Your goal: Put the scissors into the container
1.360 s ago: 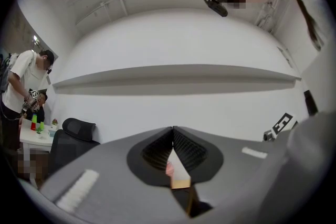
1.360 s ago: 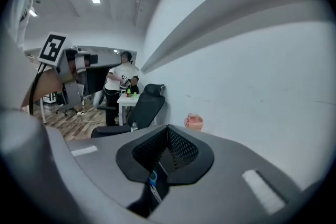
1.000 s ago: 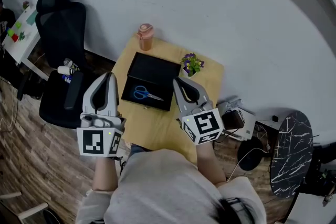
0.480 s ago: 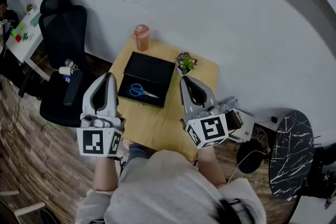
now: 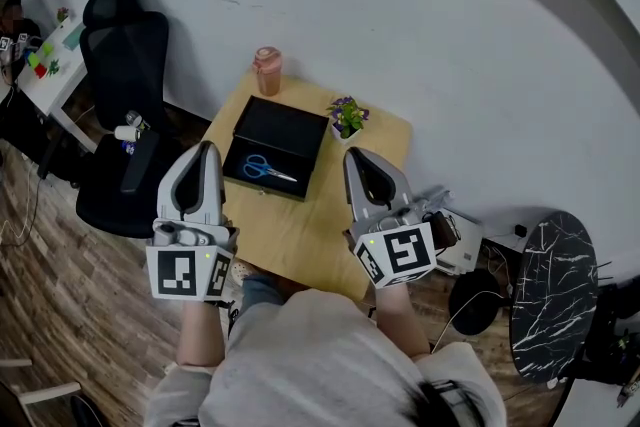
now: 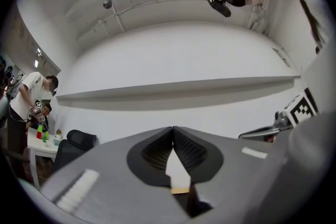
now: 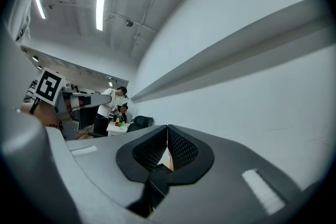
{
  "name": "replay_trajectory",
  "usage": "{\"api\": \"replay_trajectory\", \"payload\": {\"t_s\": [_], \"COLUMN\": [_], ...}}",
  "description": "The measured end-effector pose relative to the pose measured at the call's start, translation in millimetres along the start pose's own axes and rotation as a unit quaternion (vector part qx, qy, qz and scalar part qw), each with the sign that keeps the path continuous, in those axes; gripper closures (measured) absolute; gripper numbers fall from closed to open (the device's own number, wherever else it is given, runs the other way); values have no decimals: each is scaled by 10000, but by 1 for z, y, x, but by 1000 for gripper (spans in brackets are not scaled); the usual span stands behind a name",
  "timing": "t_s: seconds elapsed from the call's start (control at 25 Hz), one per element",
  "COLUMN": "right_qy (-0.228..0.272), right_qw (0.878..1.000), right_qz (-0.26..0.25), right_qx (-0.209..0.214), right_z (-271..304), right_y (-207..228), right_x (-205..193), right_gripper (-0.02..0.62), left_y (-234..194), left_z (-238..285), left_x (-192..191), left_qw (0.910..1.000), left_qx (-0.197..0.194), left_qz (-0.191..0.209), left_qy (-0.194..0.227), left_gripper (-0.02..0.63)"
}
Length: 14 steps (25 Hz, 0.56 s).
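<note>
Now the left tongs (image 5: 205, 149) and right tongs (image 5: 352, 156) are both shut tight and hold nothing. Blue scissors (image 5: 268, 170) lie flat inside the black container (image 5: 292, 128) on the table (image 5: 300, 227).

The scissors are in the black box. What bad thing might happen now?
The plant stands right by the container's corner, and the pink cup sits near the table's far edge; the right gripper reaching in might tip either. The container lies close to one table edge, so a shove could push it off.
</note>
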State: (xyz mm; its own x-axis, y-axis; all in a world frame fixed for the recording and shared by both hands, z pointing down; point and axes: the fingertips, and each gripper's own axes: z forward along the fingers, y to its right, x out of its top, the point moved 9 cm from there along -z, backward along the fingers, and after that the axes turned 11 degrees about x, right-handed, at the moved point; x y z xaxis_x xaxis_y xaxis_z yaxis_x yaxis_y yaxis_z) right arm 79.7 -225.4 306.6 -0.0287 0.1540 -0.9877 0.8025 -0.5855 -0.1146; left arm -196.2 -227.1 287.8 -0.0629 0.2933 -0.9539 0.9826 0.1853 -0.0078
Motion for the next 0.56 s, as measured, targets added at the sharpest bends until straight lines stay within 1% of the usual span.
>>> {"api": "replay_trajectory", "payload": {"t_s": [0.56], "right_qy": [67], "right_qw": [10000], "right_qz": [9], "right_qx": [-45], "right_z": [-29], "right_y": [-7], "right_x": [2], "right_gripper": [591], "left_y": [14], "left_z": [-23], "left_x": [2], "left_qw": [9999], "left_qx": [0], "left_qz": [-96], "left_qy": [-43], "left_gripper": [548]}}
